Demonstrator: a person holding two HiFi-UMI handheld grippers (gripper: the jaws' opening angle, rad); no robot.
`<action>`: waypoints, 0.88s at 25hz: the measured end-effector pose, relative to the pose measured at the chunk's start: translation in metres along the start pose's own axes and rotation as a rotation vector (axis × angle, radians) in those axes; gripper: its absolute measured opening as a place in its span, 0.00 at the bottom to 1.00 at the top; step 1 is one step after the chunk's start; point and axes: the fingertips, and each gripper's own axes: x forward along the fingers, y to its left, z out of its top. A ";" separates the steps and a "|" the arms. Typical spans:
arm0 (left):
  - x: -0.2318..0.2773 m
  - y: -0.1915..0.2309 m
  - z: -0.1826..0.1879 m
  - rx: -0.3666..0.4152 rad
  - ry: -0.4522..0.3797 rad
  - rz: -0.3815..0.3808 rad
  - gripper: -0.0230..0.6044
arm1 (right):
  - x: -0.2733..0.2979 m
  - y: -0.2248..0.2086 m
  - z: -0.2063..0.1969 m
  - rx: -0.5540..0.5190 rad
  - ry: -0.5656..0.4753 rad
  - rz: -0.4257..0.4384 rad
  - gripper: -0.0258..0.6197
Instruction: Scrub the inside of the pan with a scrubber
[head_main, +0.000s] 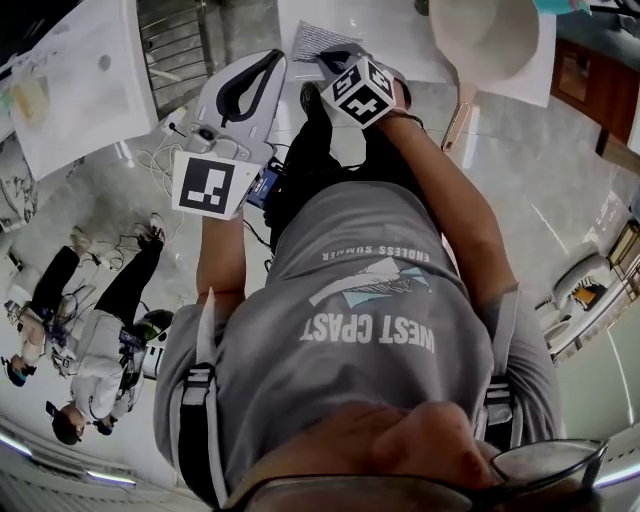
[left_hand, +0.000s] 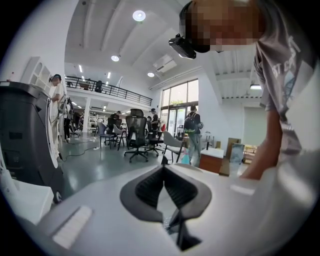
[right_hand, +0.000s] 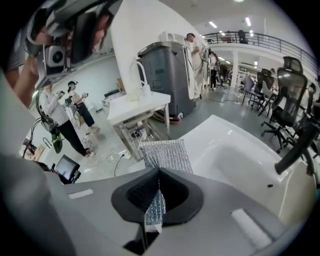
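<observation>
A pale pan (head_main: 490, 35) with a wooden handle (head_main: 458, 122) rests on the white counter (head_main: 410, 35) at the top of the head view. My right gripper (head_main: 335, 62) is shut on a silver mesh scrubber (head_main: 318, 40). In the right gripper view the scrubber (right_hand: 166, 156) hangs out past the closed jaws (right_hand: 159, 172) above a white basin (right_hand: 235, 160). My left gripper (head_main: 272, 62) is held out to the left of it, away from the pan. Its jaws (left_hand: 163, 171) meet with nothing between them. Neither gripper view shows the pan.
A white table (head_main: 90, 70) stands at the left, with cables on the floor beside it. A grey machine (right_hand: 165, 75) stands behind a small white table (right_hand: 137, 107). People (head_main: 100, 350) stand at the left. Office chairs (left_hand: 136, 132) fill the room beyond.
</observation>
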 end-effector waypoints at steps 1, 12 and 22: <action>0.005 -0.004 0.002 0.004 0.002 -0.007 0.04 | -0.009 -0.007 0.002 0.015 -0.022 -0.012 0.05; 0.070 -0.050 0.031 0.062 0.009 -0.113 0.04 | -0.128 -0.114 -0.020 0.257 -0.209 -0.214 0.05; 0.126 -0.085 0.040 0.083 0.036 -0.157 0.04 | -0.180 -0.246 -0.131 0.497 -0.189 -0.446 0.06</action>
